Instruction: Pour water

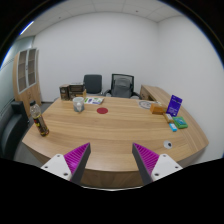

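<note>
a bottle (41, 119) stands upright at the left of the frame, on the left end of a long wooden table (110, 135); it looks tall and narrow, with a dark lower body and a paler top, and its finer detail is too small to tell; it is well apart from the gripper (111, 160), far to the left of the left finger and beyond it; only one bottle shows.

the gripper's two fingers sit at the bottom centre of the frame, spread apart with bare table edge between them and nothing held; each bears a magenta pad, the left pad (76, 156) and the right pad (149, 157), two in all.

one small red round thing (101, 112) lies near the middle of the table, beyond the fingers; one pale cup-like thing (79, 105) stands toward the upper left of the table, with some papers (94, 100) just beside it; on the right of the frame one purple upright box (175, 104) stands by a light brown box (156, 106), and one small teal thing (180, 124) lies nearer the right edge of the table; a small dark thing (167, 145) lies close to the right finger.

two office chairs (121, 85) stand behind the far side of the table, against a plain white wall (90, 45); one cabinet (27, 70) stands at the upper left.
</note>
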Demonstrator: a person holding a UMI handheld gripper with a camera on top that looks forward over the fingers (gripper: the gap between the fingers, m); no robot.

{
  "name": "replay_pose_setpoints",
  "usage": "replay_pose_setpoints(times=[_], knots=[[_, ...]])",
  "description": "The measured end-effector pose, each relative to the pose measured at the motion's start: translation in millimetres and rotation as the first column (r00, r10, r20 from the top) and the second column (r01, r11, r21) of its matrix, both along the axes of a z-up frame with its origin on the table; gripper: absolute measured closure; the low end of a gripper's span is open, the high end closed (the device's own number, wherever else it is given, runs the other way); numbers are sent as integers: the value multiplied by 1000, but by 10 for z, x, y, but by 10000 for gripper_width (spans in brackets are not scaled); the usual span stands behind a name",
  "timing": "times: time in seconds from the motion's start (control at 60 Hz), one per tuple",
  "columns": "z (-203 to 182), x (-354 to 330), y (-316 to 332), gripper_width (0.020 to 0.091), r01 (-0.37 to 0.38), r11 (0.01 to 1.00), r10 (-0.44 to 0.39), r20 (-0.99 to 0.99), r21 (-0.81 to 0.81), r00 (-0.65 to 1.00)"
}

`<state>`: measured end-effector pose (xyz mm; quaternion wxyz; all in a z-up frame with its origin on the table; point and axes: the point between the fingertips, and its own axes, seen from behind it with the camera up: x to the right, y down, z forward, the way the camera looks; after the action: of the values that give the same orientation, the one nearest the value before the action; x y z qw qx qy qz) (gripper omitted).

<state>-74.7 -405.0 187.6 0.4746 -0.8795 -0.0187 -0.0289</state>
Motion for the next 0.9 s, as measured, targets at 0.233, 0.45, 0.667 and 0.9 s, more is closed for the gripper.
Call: replay_pose_setpoints(times=[0.233, 0.45, 0.667, 0.9], knots=[[-443, -487, -193, 245, -36, 998, 37, 18, -59, 999], [-632, -1221, -300, 244, -57, 996, 58, 6, -69, 998], [-718, -2457, -158, 241, -68, 997, 67, -27, -43, 997], [-754, -3794, 506, 244, -69, 996, 72, -56, 54, 996]])
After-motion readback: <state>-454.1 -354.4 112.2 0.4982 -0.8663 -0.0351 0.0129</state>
